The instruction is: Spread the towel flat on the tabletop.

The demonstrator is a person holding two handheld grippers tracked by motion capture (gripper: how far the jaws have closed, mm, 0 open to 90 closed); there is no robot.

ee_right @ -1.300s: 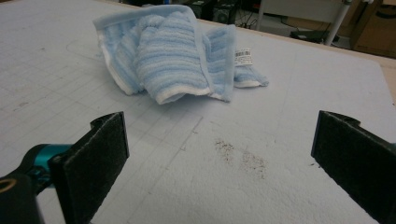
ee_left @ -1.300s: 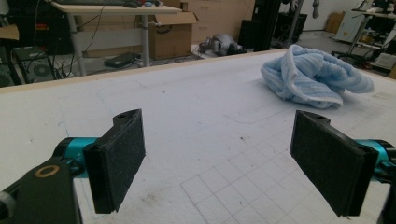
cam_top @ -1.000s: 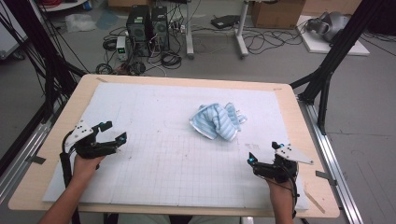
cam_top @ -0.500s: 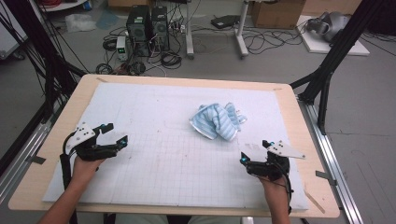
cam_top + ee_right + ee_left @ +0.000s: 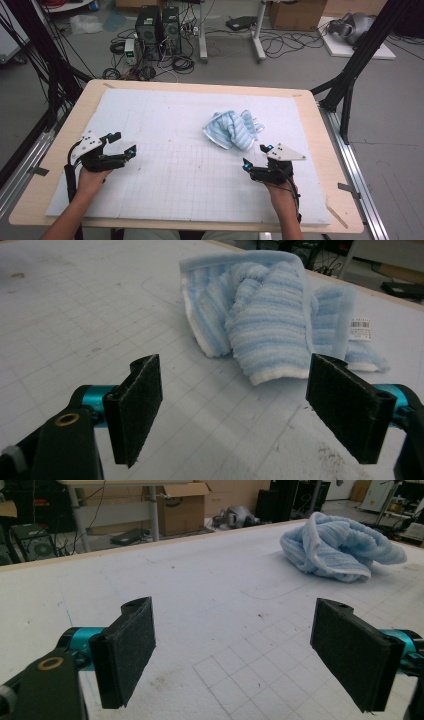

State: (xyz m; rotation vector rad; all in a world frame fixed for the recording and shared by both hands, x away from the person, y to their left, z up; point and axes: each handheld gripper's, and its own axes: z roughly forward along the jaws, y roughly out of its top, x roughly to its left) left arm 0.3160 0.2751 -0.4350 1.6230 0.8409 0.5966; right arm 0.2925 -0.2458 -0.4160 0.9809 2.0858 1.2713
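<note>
One crumpled blue towel (image 5: 231,130) on one white mat (image 5: 165,170); two tongs, left (image 5: 122,144) and right (image 5: 256,156), both released, empty.

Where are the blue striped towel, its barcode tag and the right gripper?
blue striped towel (image 5: 231,130), high view, middle of the crumpled bundle.
barcode tag (image 5: 361,329), right gripper view, centre of the white label.
right gripper (image 5: 255,156), high view, midway between its jaws' tips.

White gridded mat (image 5: 165,150) is covering the bench (image 5: 90,97); computer towers (image 5: 159,25) and cables (image 5: 290,45) are sitting on the floor beyond
</note>
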